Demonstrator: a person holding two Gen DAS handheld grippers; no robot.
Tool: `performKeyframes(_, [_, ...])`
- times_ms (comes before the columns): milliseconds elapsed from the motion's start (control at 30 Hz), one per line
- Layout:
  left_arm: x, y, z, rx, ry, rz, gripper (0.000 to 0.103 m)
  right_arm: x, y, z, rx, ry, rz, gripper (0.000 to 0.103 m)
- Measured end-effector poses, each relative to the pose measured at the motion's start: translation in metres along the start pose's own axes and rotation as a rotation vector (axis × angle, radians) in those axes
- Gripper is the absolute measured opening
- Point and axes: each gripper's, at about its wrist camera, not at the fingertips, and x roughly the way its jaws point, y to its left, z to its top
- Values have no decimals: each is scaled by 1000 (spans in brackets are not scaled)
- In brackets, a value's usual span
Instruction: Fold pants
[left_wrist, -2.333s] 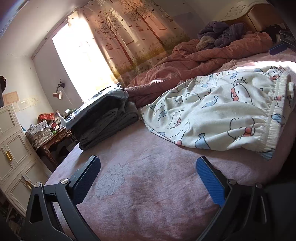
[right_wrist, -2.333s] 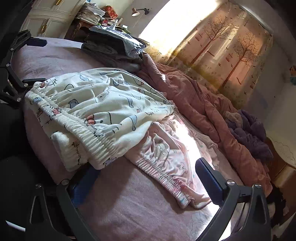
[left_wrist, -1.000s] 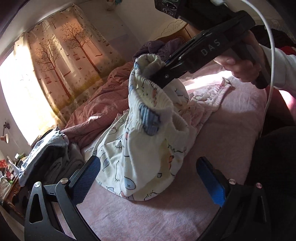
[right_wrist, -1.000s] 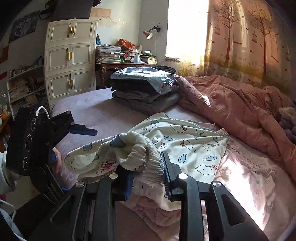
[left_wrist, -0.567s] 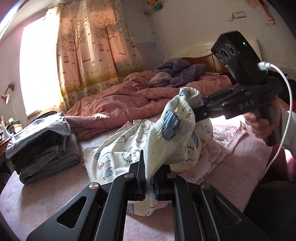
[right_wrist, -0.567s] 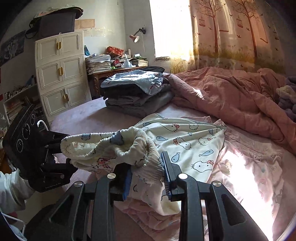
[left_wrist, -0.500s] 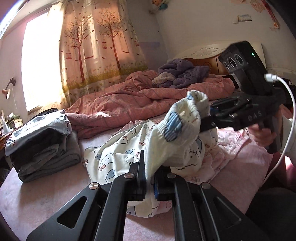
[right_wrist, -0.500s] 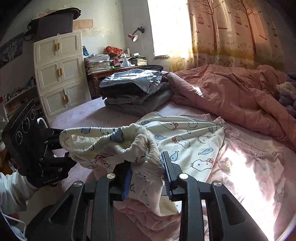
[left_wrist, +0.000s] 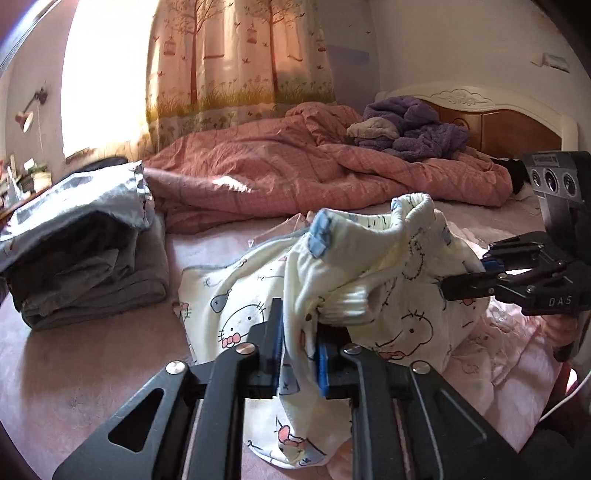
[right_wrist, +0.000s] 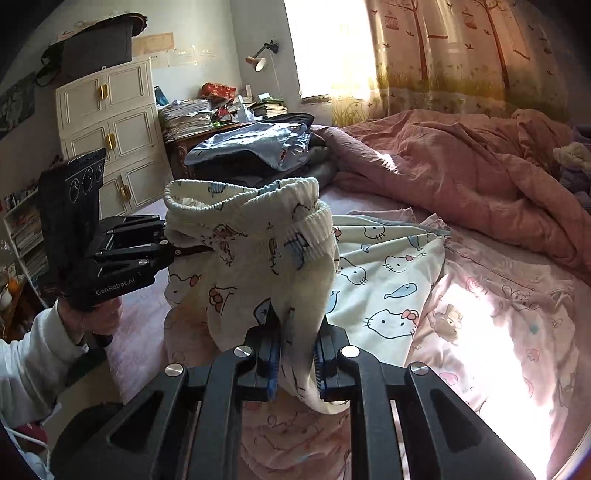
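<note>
Lifted since earlier: cream cartoon-print pants (left_wrist: 399, 295) | waistband bunched, seemingly stretched | left hand-held gripper (left_wrist: 298, 350) loosening, right hand-held gripper (right_wrist: 295, 354) tightening, both pinching it

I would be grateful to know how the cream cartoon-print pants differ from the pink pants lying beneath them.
The cream pants carry bold cat and whale prints; the pink pants carry fainter, paler figures. The cream pants are lifted at the waistband, pinched by the left gripper and right gripper; the pink pants lie flat and untouched. Both rest on the bed, neither folded.
</note>
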Motion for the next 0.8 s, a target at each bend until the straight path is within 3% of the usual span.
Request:
performKeyframes(133, [36, 36, -12, -177, 138, -94, 30, 31, -23, -2, 99, 102, -68, 16])
performKeyframes(233, [33, 47, -26, -241, 135, -132, 40, 37, -41, -12, 195, 135, -55, 16])
performKeyframes(433, [-8, 43, -35, -213, 67, -69, 71, 7, -37, -21, 182, 47, -111, 20])
performKeyframes(567, [-22, 37, -45, -169, 93, -97, 71, -9, -25, -26, 117, 33, -111, 23])
performKeyframes(633, [-21, 30, -52, -140, 128, -74, 69, -12, -20, -30, 88, 52, -110, 23])
performKeyframes(733, [-14, 20, -58, -111, 161, 19, 51, -7, -14, -34, 52, 87, -127, 23])
performKeyframes(800, [-12, 13, -63, -95, 165, 17, 37, -2, -11, -37, 30, 111, -130, 23])
